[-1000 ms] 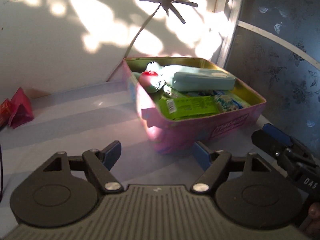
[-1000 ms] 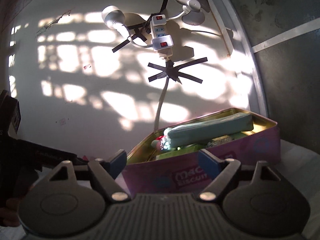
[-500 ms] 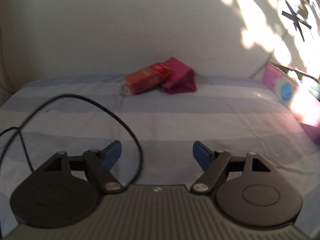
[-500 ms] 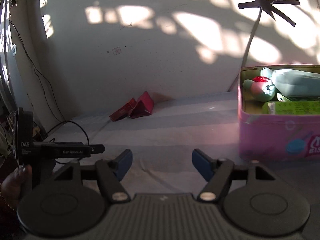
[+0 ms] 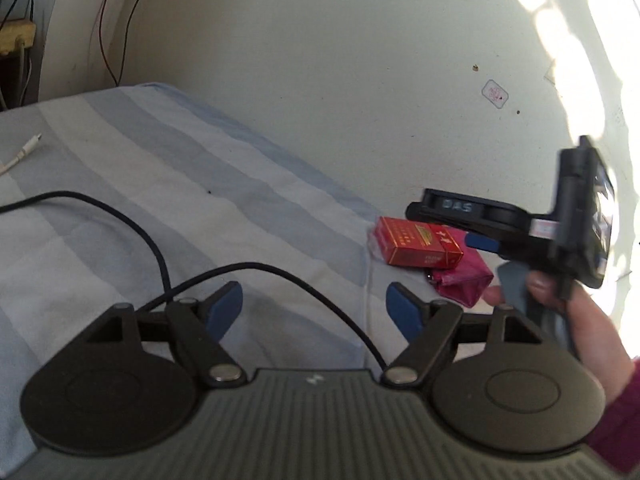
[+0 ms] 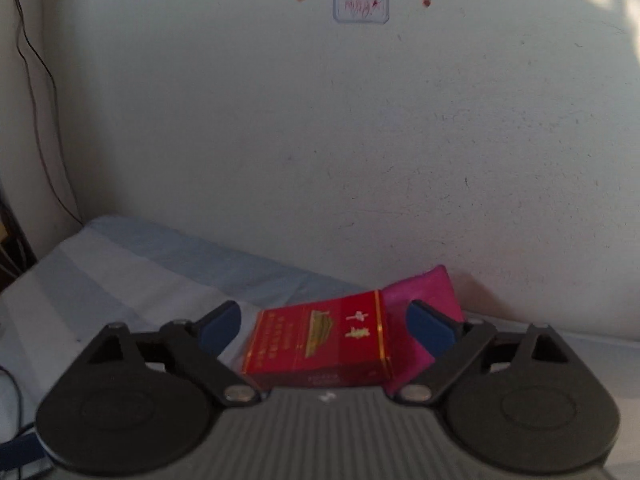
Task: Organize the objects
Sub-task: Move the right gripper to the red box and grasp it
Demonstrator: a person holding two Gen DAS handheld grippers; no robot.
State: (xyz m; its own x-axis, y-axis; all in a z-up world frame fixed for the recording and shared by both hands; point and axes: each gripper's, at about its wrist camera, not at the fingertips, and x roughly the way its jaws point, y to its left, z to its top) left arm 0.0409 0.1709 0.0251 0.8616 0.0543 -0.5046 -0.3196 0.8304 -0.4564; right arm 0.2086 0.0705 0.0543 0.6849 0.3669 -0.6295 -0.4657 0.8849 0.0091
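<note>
Right wrist view: right gripper opening wide around a red box, pads not touching it, box lying on a striped sheet against a pink pouch by the wall. Left wrist view: left gripper partly open, empty, above a black cable.
</note>
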